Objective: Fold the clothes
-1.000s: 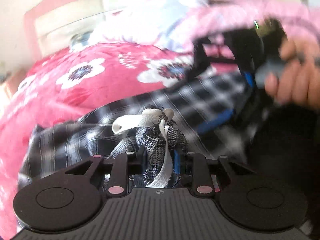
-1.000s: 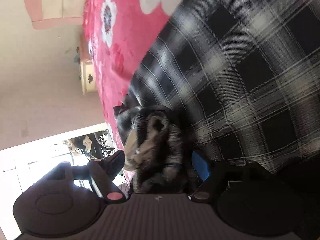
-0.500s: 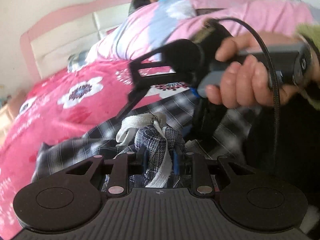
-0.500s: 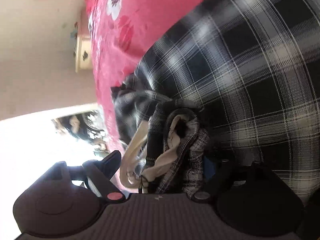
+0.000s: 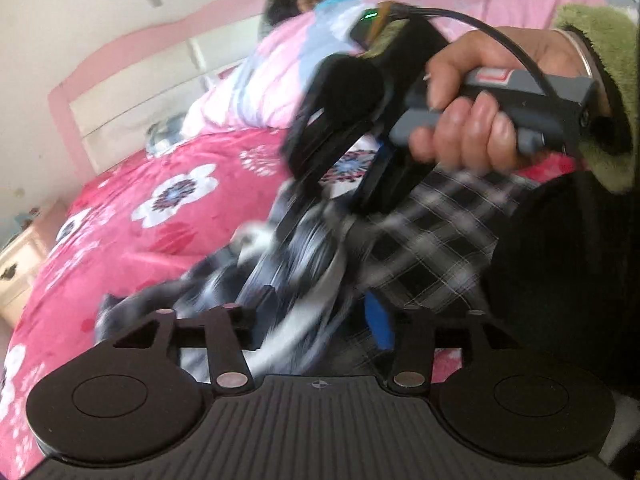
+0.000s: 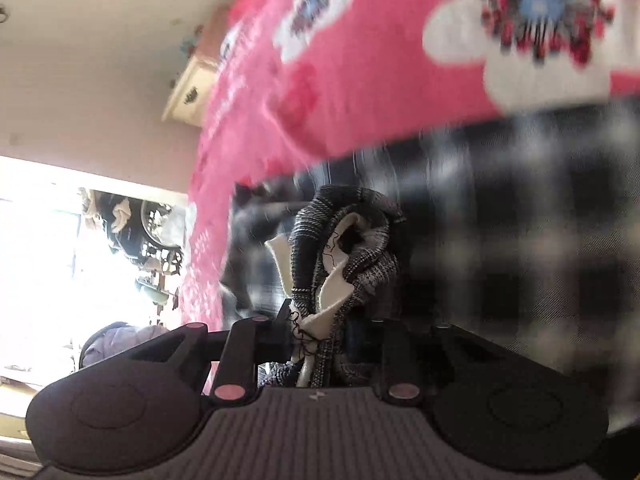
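Note:
A black-and-white plaid garment (image 5: 440,232) lies bunched on the bed, partly blurred by motion. My left gripper (image 5: 322,312) stands open, its fingers spread with the blurred plaid cloth and a white band still lying loosely between them. My right gripper (image 6: 324,332) is shut on a bunched fold of the plaid garment (image 6: 520,240), whose white lining shows in the bunch. In the left wrist view, the right gripper (image 5: 320,216) reaches down onto the cloth just ahead of my left one, held by a hand (image 5: 468,132) in a green fuzzy sleeve.
A pink floral bedspread (image 5: 180,216) covers the bed under the garment. At the far end, a person lies under a pink quilt (image 5: 280,72) by the pink headboard (image 5: 120,64). A cream nightstand (image 5: 16,264) stands at the left. Black clothing fills the right side.
My left gripper's fingers have spread apart and the cloth they pinched is sliding loose. The right gripper has swung left and closer, still gripping its bunch.

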